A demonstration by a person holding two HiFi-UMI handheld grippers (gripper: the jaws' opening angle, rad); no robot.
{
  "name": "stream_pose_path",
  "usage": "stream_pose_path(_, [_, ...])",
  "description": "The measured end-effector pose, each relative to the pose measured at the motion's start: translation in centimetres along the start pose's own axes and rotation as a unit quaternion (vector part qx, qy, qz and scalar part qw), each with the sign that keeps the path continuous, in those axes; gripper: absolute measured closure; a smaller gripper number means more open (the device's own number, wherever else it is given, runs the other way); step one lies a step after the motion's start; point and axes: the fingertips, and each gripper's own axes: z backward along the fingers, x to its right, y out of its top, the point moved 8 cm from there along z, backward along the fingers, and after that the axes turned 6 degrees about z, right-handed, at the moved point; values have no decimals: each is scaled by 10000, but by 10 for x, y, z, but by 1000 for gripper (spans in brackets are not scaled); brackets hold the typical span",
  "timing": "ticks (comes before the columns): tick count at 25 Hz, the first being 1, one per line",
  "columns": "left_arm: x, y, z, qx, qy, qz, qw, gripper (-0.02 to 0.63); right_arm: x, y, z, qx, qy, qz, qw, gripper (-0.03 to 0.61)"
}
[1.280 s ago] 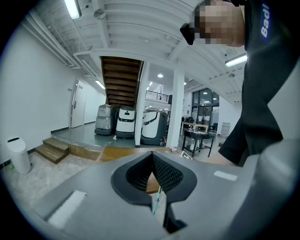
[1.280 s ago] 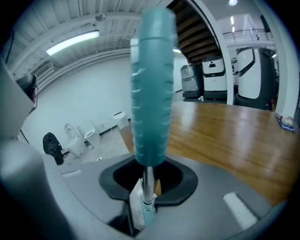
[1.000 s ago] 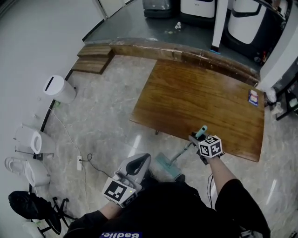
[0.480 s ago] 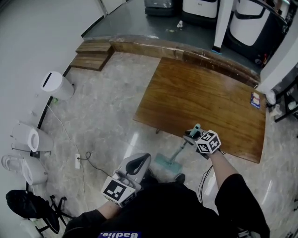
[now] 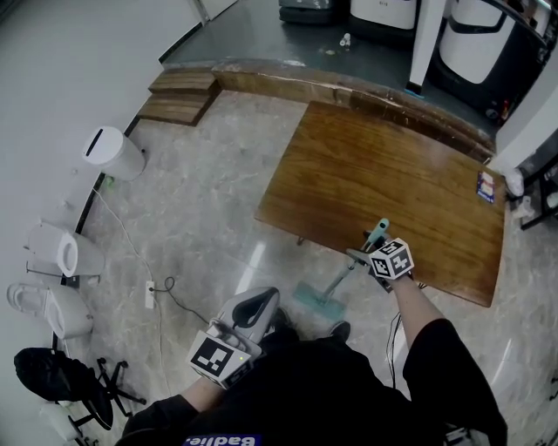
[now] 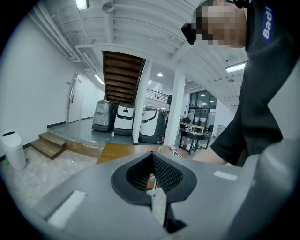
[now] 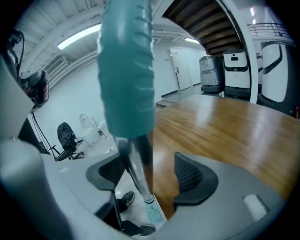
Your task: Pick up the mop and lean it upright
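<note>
The mop stands tilted, its flat teal head (image 5: 317, 303) on the floor and its teal grip (image 5: 377, 233) against the near edge of the wooden table (image 5: 384, 174). My right gripper (image 5: 366, 258) is around the metal pole just below the grip. In the right gripper view the pole (image 7: 138, 168) passes between the pads close to the left one, with a gap on the right; the jaws are opening and the gripper (image 7: 151, 174) no longer presses on it. My left gripper (image 5: 260, 303) hangs low by my body, tips together (image 6: 152, 153), holding nothing.
A white bin (image 5: 113, 152) stands by the left wall, with white sanitary fixtures (image 5: 57, 257) and a black chair (image 5: 57, 376) below it. A cable (image 5: 166, 292) lies on the floor. Wooden steps (image 5: 179, 96) and white machines (image 5: 384, 10) are beyond the table. My shoe (image 5: 336, 331) is beside the mop head.
The right gripper and the mop grip have stayed at the table's near edge, shifting only slightly. The left gripper has not moved.
</note>
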Motion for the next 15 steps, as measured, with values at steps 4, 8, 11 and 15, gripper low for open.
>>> stream_pose_path(4, [0, -1, 2, -30, 24, -18, 10000, 595, 3, -10, -1, 11, -124, -202, 9997, 182])
stream_pose_path(8, [-3, -1, 1, -44, -91, -17, 9999, 595, 4, -16, 7, 112, -406, -362, 9985, 159])
stream_pose_path(11, [-6, -1, -2, -19, -277, -25, 9996, 595, 5, -23, 22, 180, -681, -508, 9962, 130])
stream_pose_path(15, [-13, -1, -10, -11, -647, -56, 9979, 595, -7, -41, 56, 365, -1089, -840, 9898, 127])
